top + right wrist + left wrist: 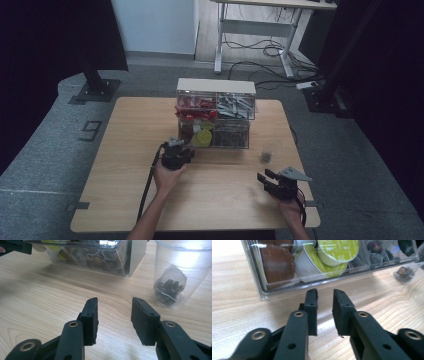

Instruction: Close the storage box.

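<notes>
A clear organizer box stands at the back middle of the wooden table, with red items, white pieces, capsules and dark sachets in its compartments. My left gripper sits just in front of its lower left compartment. In the left gripper view the left gripper is open a little with nothing between its jaws, facing green-lidded capsules and a brown one. My right gripper rests near the front right; seen close, the right gripper is open and empty. A clear plastic cup holding a dark sachet stands ahead to its right.
The cup stands alone right of the box. The box's corner lies ahead in the right gripper view. Beyond the table are a black stand base and a desk with loose cables on the floor.
</notes>
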The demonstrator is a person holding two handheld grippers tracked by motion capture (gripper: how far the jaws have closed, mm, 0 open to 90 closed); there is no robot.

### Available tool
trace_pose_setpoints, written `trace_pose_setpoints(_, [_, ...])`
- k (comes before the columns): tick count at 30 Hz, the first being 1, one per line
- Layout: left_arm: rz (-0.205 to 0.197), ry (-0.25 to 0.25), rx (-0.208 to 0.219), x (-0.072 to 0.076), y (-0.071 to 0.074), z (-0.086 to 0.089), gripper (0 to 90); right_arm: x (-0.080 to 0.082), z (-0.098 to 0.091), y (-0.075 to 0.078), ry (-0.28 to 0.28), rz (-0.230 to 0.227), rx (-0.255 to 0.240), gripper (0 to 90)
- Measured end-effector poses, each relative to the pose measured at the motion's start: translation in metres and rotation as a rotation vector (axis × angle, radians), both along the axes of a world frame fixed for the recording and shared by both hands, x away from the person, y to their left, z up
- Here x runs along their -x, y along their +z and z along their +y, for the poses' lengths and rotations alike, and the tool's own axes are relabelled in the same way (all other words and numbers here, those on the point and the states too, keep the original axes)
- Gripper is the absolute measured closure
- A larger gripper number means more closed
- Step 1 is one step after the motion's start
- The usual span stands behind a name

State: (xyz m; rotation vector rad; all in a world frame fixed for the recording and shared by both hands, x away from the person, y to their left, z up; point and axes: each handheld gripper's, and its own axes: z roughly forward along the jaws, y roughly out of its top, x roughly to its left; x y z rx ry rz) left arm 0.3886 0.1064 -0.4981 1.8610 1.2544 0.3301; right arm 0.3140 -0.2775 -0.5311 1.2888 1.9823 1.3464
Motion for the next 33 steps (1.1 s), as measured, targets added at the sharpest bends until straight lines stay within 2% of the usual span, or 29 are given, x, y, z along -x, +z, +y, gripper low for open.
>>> trace_pose_setpoints(1, [-0.003, -0.007, -0.015, 0.003, -0.002, 0.0, 65.6, 0.0, 0.0, -0.001, 0.005, 0.005, 0.002, 54.5])
trace_pose_setpoints(4, [-0.021, 0.004, -0.024, 0.011, -0.007, 0.001, 57.9, -0.001, 0.0, -0.002, 0.004, 0.012, 0.0, 53.1])
trace_pose_setpoints(9, [-0.033, -0.005, -0.02, 0.027, -0.014, 0.008, 49.8, -0.001, 0.0, -0.003, 0.002, 0.018, -0.002, 51.1])
trace_pose_setpoints(17, [-0.032, -0.066, -0.008, 0.053, -0.02, 0.022, 47.0, 0.0, 0.001, -0.008, 0.01, 0.035, 0.018, 47.6])
trace_pose_setpoints(21, [-0.026, -0.069, -0.015, 0.062, -0.024, 0.028, 46.4, 0.001, 0.001, -0.011, 0.013, 0.047, 0.022, 47.1])
trace_pose_setpoints(22, [-0.022, -0.072, -0.036, 0.069, -0.027, 0.032, 45.9, 0.002, 0.001, -0.012, 0.014, 0.051, 0.022, 47.0])
trace_pose_setpoints(25, [-0.026, -0.071, -0.051, 0.077, -0.029, 0.038, 45.7, 0.002, 0.001, -0.014, 0.015, 0.062, 0.03, 46.6])
trace_pose_setpoints(29, [-0.028, -0.072, -0.072, 0.083, -0.033, 0.042, 44.6, 0.003, 0.001, -0.015, 0.015, 0.068, 0.039, 46.1])
trace_pose_setpoints(33, [-0.005, -0.067, -0.077, 0.087, -0.042, 0.049, 44.0, 0.006, -0.001, -0.019, 0.011, 0.085, 0.051, 45.4])
